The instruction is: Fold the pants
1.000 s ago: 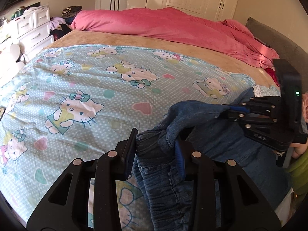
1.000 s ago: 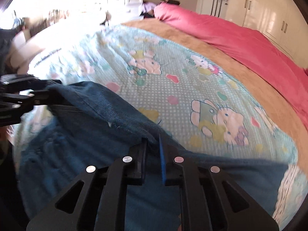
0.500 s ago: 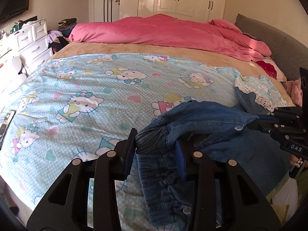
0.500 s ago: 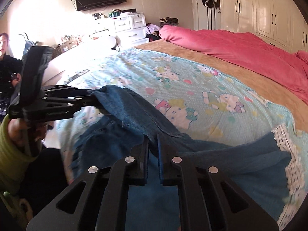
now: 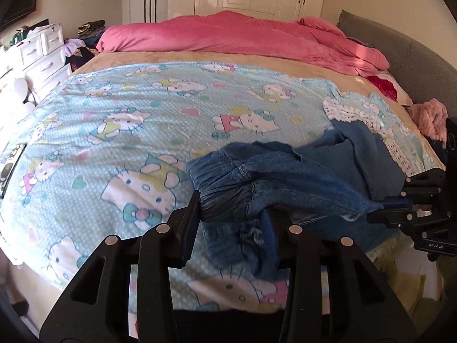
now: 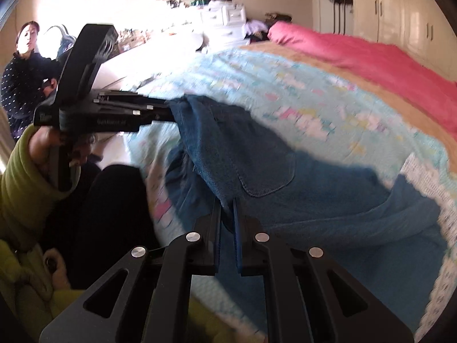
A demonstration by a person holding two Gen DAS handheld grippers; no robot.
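Blue denim pants (image 5: 285,177) lie bunched near the front right corner of the bed, partly lifted off the sheet. My left gripper (image 5: 231,214) is shut on the elastic waistband at one end. My right gripper (image 6: 227,208) is shut on the waist edge at the other end; it also shows at the right of the left wrist view (image 5: 380,208). The fabric is held between the two grippers, and the legs (image 6: 357,214) trail over the bed toward the right. The left gripper shows in the right wrist view (image 6: 171,111), gripping the pants' corner.
The bed has a light blue cartoon-cat sheet (image 5: 142,120), a tan blanket and a pink duvet (image 5: 242,37) at the far side. A white dresser (image 5: 42,54) stands at the left, wardrobes behind. A person (image 6: 22,65) sits beyond the bed's left edge.
Both grippers have pulled back and up from the bed with the pants still held. The waistband has lifted and stretched out between them, and more of the bed is in view.
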